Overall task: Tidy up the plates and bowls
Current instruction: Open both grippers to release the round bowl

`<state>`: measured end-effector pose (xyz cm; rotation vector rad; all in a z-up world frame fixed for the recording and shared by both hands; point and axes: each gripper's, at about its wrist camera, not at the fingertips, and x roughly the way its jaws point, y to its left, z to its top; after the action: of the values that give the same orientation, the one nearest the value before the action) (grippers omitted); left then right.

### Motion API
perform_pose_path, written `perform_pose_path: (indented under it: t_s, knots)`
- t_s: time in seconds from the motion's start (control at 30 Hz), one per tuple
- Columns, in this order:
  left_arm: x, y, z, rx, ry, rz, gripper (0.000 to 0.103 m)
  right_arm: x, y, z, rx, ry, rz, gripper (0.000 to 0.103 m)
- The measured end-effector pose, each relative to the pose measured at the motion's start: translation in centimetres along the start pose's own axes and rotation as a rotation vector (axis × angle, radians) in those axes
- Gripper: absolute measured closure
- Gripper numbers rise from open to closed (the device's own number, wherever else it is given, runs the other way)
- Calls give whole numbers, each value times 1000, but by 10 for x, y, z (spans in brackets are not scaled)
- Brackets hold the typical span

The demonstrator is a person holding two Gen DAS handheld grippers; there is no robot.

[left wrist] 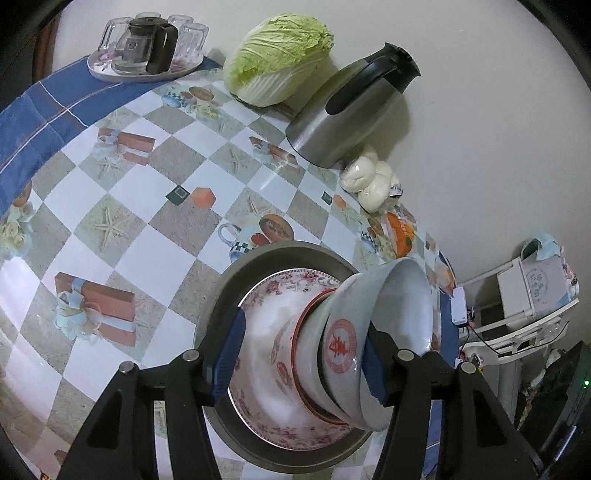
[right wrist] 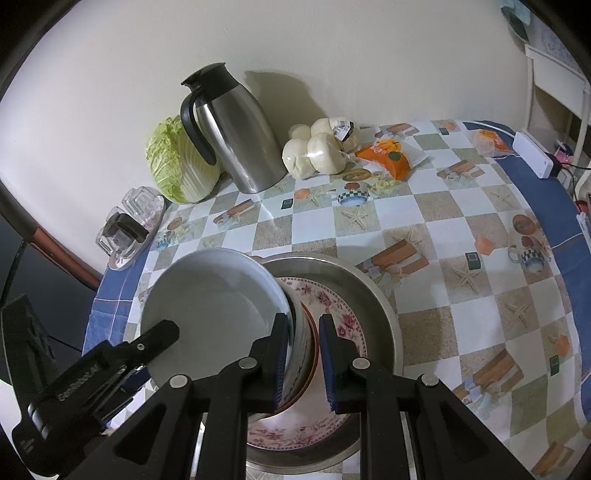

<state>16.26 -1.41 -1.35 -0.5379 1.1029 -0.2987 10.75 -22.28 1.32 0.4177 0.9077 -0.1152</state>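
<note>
Bowls [right wrist: 295,354] stand tilted on the flowered plate [right wrist: 343,317] in the metal basin [right wrist: 380,295]. Right jaws pinch their rims; left jaws spread around them, loose. Risk: the stack slips sideways and chips.

The metal basin [left wrist: 221,280] looks like dull grey steel, brushed and faintly shiny inside. The floral plate [left wrist: 258,317] in it is glazed ceramic, smooth and glossy, with pink printed flowers. The tilted bowls [left wrist: 369,332] are glazed white porcelain, slick and reflective, with red printed marks. The tablecloth [left wrist: 147,221] seems a printed plastic sheet, glossy enough to catch light, laid over a matt blue woven cloth [left wrist: 44,110]. The jug [right wrist: 243,140] is brushed stainless steel with a black plastic handle and lid. The glasses [left wrist: 188,35] are clear glass. The buns [right wrist: 314,151] sit in thin shiny plastic wrap. The gripper pads [right wrist: 327,365] look like ribbed blue rubber on matt black plastic.
</note>
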Motion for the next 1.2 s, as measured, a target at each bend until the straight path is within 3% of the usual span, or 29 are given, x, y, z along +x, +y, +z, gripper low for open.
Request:
perform_pose_path:
  t_s: [0.3, 0.37, 0.43, 0.6, 0.77, 0.87, 0.93, 1.0, 1.2]
  knots:
    - [1, -4, -1, 18, 16, 42, 41, 0, 2, -1, -12, 3, -13, 83]
    - [-1, -6, -1, 34, 14, 56, 41, 1, 2, -1, -12, 4, -23, 74]
    - [-7, -8, -1, 45, 0, 73, 36, 1, 1, -1, -17, 4, -32, 58]
    - [-21, -9, 1, 62, -42, 92, 24, -7, 1, -1, -26, -18, -34, 40]
    - [-27, -11, -1, 84, -69, 122, 22, -14, 0, -4, -44, -39, -37, 24]
    - [-31, -14, -3, 106, -94, 141, 12, -17, -1, -7, -54, -52, -50, 15]
    - [-34, -16, -5, 121, -108, 151, 11, -20, -2, -10, -58, -59, -50, 4]
    - [-37, -17, -8, 137, -120, 162, 11, -23, -3, -13, -69, -64, -56, 0]
    - [-45, -12, -19, 152, -149, 190, 10, -31, -6, -22, -107, -84, -86, 0]
